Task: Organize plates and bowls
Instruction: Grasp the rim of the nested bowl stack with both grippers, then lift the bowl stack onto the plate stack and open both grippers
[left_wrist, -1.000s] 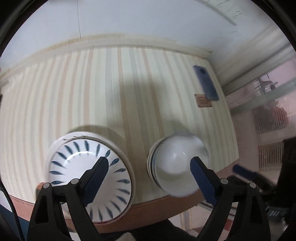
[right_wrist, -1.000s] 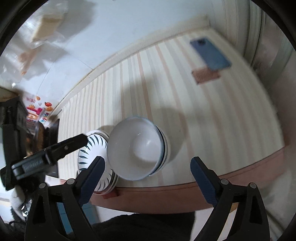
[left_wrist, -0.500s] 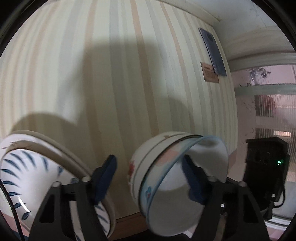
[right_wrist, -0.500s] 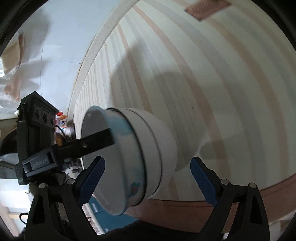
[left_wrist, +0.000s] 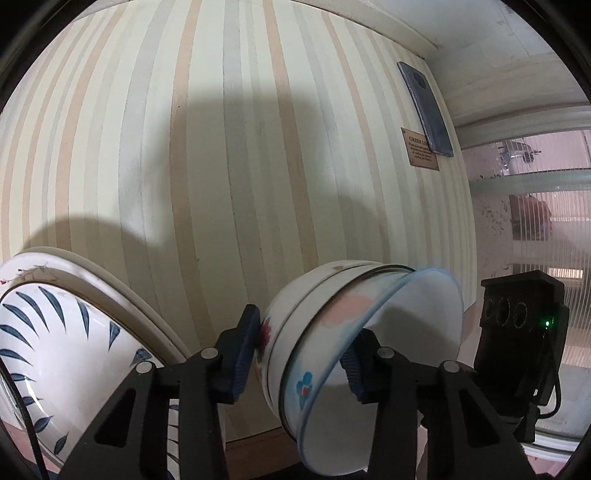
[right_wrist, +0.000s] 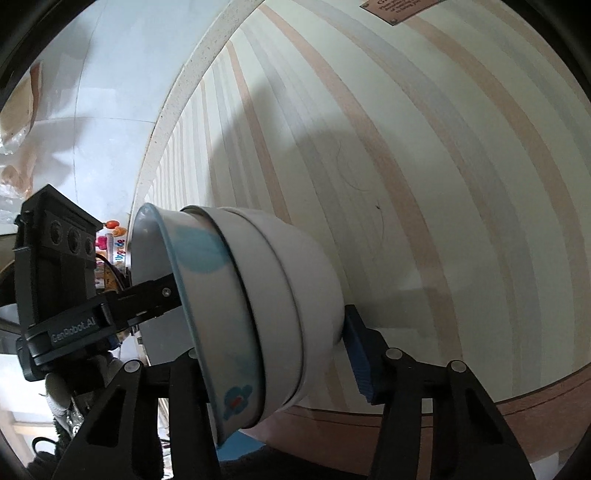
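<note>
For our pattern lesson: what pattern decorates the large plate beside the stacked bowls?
Dark blue leaf-shaped strokes on white, on the plate; clearest in the left wrist view.

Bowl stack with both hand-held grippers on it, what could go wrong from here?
1. The bowl stack is three nested bowls near the table edge; a lift could separate them.
2. The left hand-held gripper and right hand-held gripper, jaws just closing, might pull unevenly.
3. The patterned plate sits close.

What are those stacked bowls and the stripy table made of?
The stacked bowls look like glazed ceramic, maybe porcelain: smooth, white and glossy, with painted flowers and a blue rim. The stripy table looks like painted or printed wood with a matte finish and a brown edge; it might be laminate instead.
</note>
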